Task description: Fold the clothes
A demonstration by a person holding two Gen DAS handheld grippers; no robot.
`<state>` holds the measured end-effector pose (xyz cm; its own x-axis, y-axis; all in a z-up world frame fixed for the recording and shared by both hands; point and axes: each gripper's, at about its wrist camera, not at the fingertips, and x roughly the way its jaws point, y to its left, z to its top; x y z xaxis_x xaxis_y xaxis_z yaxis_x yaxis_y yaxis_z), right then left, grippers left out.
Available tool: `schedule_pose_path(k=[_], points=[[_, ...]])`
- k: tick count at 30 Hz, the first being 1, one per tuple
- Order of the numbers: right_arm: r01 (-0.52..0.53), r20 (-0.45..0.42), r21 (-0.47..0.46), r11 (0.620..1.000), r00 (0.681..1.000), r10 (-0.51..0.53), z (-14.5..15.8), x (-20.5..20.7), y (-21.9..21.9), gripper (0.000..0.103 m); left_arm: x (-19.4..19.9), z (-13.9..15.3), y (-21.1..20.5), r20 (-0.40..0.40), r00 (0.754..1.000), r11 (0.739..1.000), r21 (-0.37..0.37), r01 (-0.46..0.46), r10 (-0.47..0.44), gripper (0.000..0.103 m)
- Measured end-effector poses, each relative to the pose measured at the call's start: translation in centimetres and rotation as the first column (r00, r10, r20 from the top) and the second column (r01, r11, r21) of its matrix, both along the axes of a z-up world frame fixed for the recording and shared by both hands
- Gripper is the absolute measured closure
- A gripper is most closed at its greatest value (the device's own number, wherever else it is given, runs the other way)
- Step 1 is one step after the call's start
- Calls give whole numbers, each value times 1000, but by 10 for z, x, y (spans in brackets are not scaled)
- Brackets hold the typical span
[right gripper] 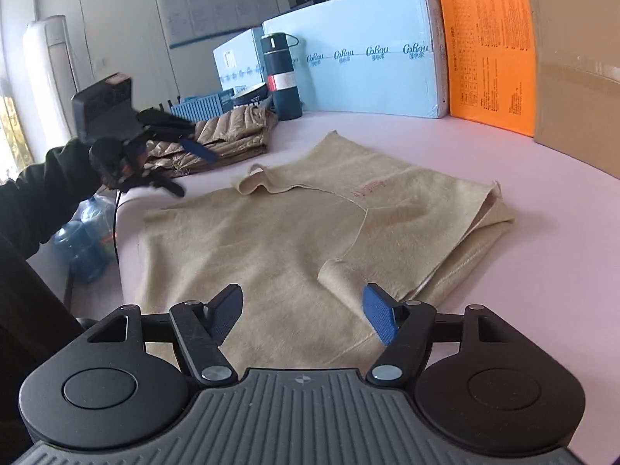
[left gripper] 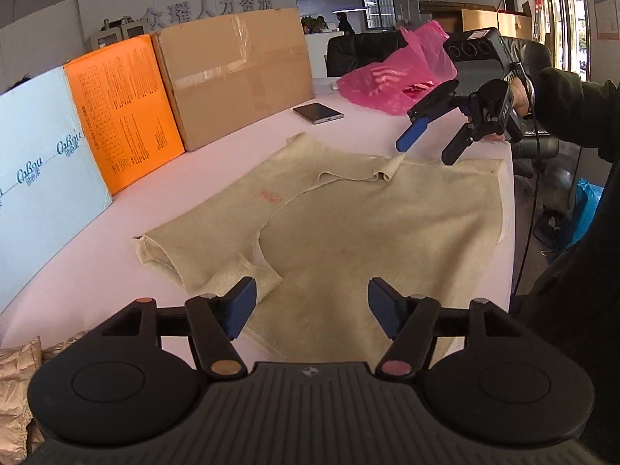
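Our left claw (left gripper: 312, 306) is wide open and holds nothing, hovering over the near part of the beige shirt (left gripper: 348, 224). Our right claw (right gripper: 302, 314) is also wide and empty above it. The shirt lies partly folded on the pink tabletop (left gripper: 97, 271), near the boxes (left gripper: 232, 73).

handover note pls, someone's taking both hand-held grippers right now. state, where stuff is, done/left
Left hand-held gripper: open, empty, above the beige top's near edge.
Right hand-held gripper: open, empty, above the opposite edge.
Beige top lies on the pink table, part of it already folded over itself; neither gripper touches it.
A folded tan jacket sits aside.
Left: remaining folds, likely grasping both ends and folding again.
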<state>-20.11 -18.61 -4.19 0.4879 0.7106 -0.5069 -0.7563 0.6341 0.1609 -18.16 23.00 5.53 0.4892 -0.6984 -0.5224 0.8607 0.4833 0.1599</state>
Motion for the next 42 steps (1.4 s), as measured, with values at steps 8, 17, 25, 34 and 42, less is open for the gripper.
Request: schedule_pose_path(k=[8,17,25,34,42], points=[[100,72,97,990,992,-107,8,4,-15,18,1,10,9,50,991,983,-142,-115,124,20],[155,-7,239,958,987,-158,8,79,-3,12,76,20,-45,-83,954,923,-242,-300,289,20],[275,-150,290,916,959,-241,-17,137,-6,8,122,-21,-71,-184,923,908,-196,-372,338,20],[363,-318,491,792,921,-226,-38,147,-49,5,144,-44,-55,-363,884,898,-210,-387,296,7],[363,-336,629,687,924,-181,-41,144,-72,0,136,-33,-38,-334,905,856,-352,-379,263,7]])
